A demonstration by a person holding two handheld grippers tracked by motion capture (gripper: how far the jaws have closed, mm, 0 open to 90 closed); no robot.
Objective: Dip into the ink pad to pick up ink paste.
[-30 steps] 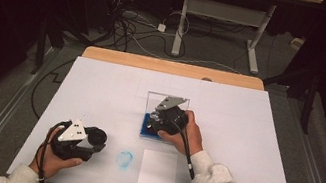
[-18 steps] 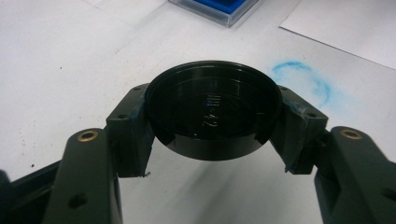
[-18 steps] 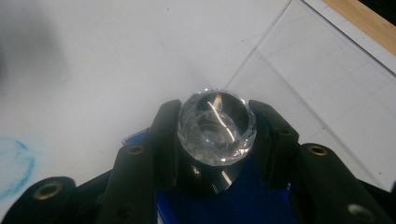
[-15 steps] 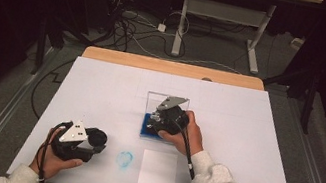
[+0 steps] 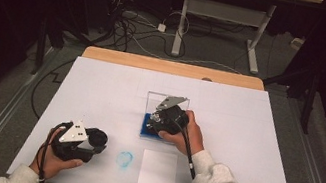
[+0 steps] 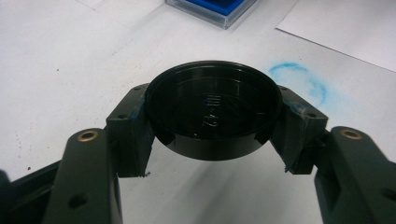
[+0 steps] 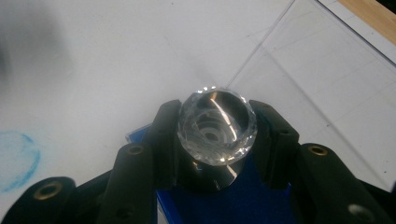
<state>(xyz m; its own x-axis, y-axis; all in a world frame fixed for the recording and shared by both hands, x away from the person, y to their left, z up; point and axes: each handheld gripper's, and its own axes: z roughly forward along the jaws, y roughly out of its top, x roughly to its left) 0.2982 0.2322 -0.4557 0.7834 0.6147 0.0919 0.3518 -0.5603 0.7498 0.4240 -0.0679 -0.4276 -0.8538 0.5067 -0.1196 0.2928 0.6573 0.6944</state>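
My left gripper (image 6: 212, 135) is shut on a round black cap (image 6: 213, 109), held just above the white table sheet. In the high view that gripper (image 5: 91, 141) sits at the front left with the cap (image 5: 96, 137) at its tip. My right gripper (image 7: 215, 140) is shut on a faceted clear glass piece (image 7: 217, 126) with a dark base, held over the blue pad (image 7: 233, 205) of a clear case. From above, the right gripper (image 5: 158, 121) hovers over the blue case base (image 5: 146, 130), whose clear lid (image 5: 151, 100) stands open behind it.
A blue chalk-like ring (image 5: 124, 159) is smudged on the sheet between the hands, also visible beyond the cap (image 6: 299, 79). A white paper rectangle (image 5: 157, 176) lies at the front centre. The wooden table edge (image 5: 170, 67) runs along the back; cables lie on the floor beyond.
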